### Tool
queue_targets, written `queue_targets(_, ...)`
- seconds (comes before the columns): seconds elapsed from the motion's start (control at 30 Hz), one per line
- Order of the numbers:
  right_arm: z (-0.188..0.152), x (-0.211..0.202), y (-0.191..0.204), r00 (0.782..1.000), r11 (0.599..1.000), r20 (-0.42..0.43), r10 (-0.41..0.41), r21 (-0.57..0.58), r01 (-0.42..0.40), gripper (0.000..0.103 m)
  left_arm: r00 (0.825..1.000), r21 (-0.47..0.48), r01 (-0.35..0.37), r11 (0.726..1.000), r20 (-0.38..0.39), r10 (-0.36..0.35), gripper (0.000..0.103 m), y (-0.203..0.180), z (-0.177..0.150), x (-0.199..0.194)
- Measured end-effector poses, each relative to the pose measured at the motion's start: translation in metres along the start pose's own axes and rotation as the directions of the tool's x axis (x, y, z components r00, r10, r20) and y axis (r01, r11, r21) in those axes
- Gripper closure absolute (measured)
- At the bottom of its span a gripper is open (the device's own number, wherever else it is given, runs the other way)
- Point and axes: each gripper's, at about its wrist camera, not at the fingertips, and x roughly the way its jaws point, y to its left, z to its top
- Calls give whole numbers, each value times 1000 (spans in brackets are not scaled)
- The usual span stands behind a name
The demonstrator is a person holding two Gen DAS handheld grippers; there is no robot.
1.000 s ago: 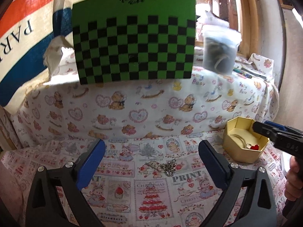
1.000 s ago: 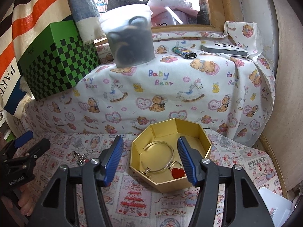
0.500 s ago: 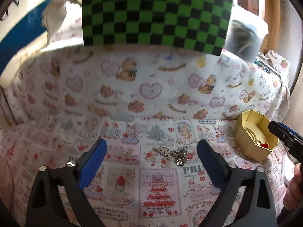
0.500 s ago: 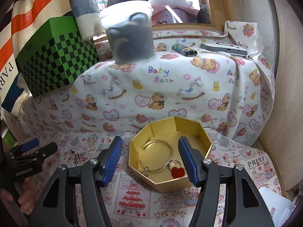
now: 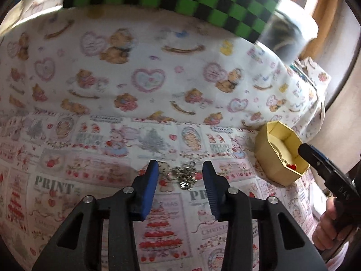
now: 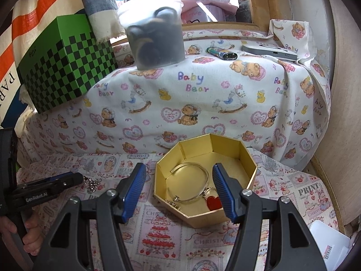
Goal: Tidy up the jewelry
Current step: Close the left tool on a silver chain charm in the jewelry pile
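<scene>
My left hand-held gripper [image 5: 178,174] is closing around the keychain [image 5: 180,176] on the cloth, pads not yet pressing. Right hand-held gripper [image 6: 178,188] hangs open over the gold box [image 6: 246,158]. Next, I think: pinch, lift, carry to box.

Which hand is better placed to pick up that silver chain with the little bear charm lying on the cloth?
Left. The left gripper is closing with the chain between its fingers, not yet pinched. The right gripper hovers at the gold box, away from it.

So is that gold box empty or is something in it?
Not empty. The open gold box holds a silver bangle and a red heart charm on its floor.
</scene>
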Motion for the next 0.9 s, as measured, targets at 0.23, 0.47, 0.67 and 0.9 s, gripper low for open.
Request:
queue_targets(0.23, -1, 2, 0, 1000, 1000, -8, -6, -2, 6, 44, 997, 56, -66, 996, -27, 68, 76, -20, 1, 14)
queue_targets(0.47, -1, 3, 3, 1000, 1000, -10, -6, -12, 6, 44, 996, 14, -15, 1000, -85, 16, 98, -16, -1, 22)
queue_targets(0.67, 0, 3, 2, 1000, 1000, -11, -4, -13, 4, 44, 999, 7, 25, 1000, -40, -25, 98, -15, -2, 1)
queue_targets(0.9, 0, 3, 2, 1000, 1000, -13, -4, -13, 4, 44, 997, 20, 68, 997, -43, -67, 98, -19, -1, -15)
